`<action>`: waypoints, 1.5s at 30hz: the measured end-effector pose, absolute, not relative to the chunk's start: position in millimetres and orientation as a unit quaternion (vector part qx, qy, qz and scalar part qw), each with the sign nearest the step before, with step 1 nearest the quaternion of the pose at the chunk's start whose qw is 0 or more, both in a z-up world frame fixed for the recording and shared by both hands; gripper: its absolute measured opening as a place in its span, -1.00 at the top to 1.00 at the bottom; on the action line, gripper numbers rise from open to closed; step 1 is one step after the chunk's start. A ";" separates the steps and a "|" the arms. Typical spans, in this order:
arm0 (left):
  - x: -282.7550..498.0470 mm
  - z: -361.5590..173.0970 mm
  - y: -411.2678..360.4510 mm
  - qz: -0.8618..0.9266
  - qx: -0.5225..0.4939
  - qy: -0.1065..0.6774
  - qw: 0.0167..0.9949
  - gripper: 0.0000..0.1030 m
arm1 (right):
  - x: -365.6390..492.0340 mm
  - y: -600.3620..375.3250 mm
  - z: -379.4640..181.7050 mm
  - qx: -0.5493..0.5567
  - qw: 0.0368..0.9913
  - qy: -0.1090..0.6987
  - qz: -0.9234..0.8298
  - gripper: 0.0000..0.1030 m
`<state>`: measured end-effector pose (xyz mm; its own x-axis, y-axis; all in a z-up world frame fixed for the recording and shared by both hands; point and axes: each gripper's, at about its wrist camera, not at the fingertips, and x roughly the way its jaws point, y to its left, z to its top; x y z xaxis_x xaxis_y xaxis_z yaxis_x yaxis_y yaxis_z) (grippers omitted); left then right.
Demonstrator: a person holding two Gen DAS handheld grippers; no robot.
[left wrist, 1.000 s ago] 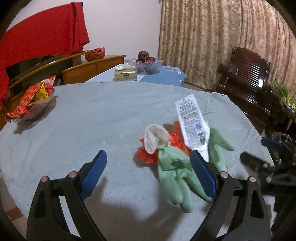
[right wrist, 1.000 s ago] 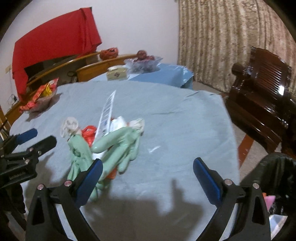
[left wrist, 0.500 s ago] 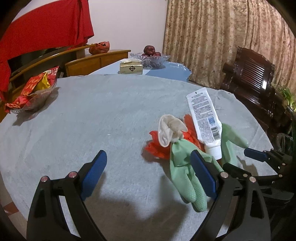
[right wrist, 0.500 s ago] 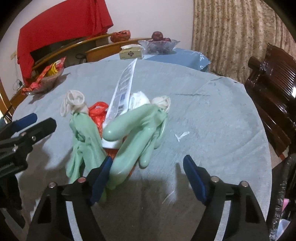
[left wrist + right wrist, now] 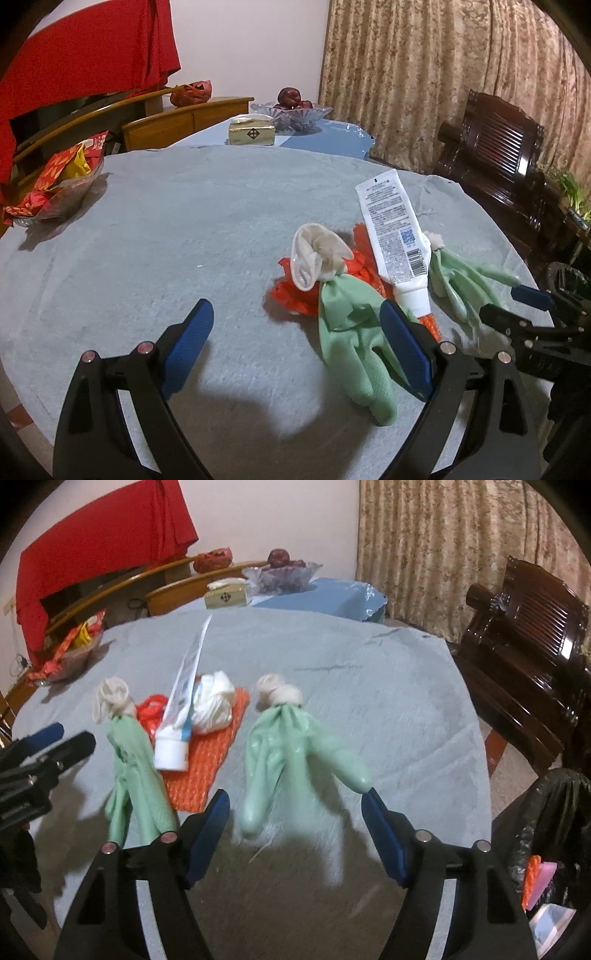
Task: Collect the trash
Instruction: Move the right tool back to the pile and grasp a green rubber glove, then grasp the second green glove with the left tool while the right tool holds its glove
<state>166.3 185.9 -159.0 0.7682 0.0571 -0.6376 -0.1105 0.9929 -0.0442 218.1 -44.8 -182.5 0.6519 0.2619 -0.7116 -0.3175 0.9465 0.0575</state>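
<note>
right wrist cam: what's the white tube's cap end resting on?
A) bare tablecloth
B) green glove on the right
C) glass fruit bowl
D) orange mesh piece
D. The white tube lies with its cap end on the orange mesh piece, left of the green glove that sits between the right gripper fingers.

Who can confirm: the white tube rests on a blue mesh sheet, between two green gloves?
Not blue: the mesh sheet is orange. The white tube does rest on it, between one green glove and the other green glove, as the right wrist view shows.
</note>
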 end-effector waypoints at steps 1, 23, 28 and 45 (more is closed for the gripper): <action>166.9 -158.6 185.7 0.044 -0.038 0.337 0.940 -0.72 | 220.7 -45.0 -182.4 -0.035 0.909 0.384 0.158 -0.42; 171.9 -158.9 179.8 0.037 -0.038 0.341 0.938 -0.72 | 257.1 -32.9 -207.2 -0.026 0.885 0.421 0.196 0.20; 176.1 -158.7 170.1 0.023 -0.045 0.345 0.937 -0.66 | 251.1 -44.1 -201.5 -0.001 0.888 0.417 0.196 0.59; 187.1 -167.9 154.6 0.015 -0.061 0.369 0.927 0.52 | 225.1 -49.8 -196.8 -0.015 0.888 0.415 0.198 0.52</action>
